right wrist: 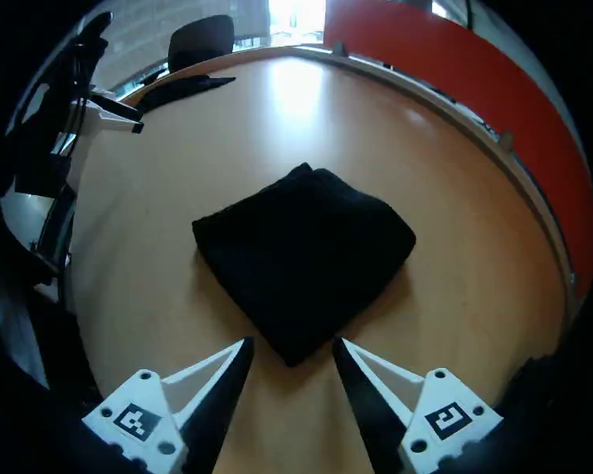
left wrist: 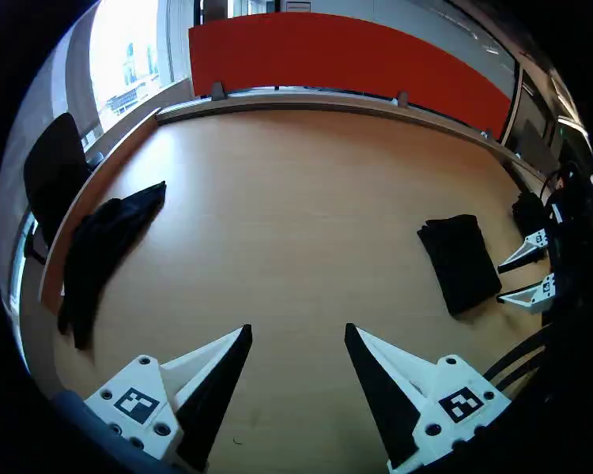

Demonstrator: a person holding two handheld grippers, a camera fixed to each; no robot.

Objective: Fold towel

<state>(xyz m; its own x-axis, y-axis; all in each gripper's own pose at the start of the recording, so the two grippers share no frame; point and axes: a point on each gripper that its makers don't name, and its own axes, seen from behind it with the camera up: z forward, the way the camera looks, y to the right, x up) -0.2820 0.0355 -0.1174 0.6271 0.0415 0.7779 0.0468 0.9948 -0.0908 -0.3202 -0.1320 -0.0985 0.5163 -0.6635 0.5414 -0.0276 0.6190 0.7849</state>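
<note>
- So, far left of the left gripper (left wrist: 297, 330) jaws: crumpled black cloth (left wrist: 99, 245) at the table (left wrist: 312, 189) edge, office chair (left wrist: 51, 170) behind it.
- Those jaws: released, nothing between them, bare wood ahead.
- To their right, well apart: folded black towel (left wrist: 460, 262), flat on the table.
- Just beside the towel's right edge, not touching: right gripper (left wrist: 504, 284).
- Right gripper view: jaws spread, empty. Towel's near corner sits between the tips, apparently clear of both.
- Right of these jaws: red partition (right wrist: 470, 79) along the table rim.
</note>
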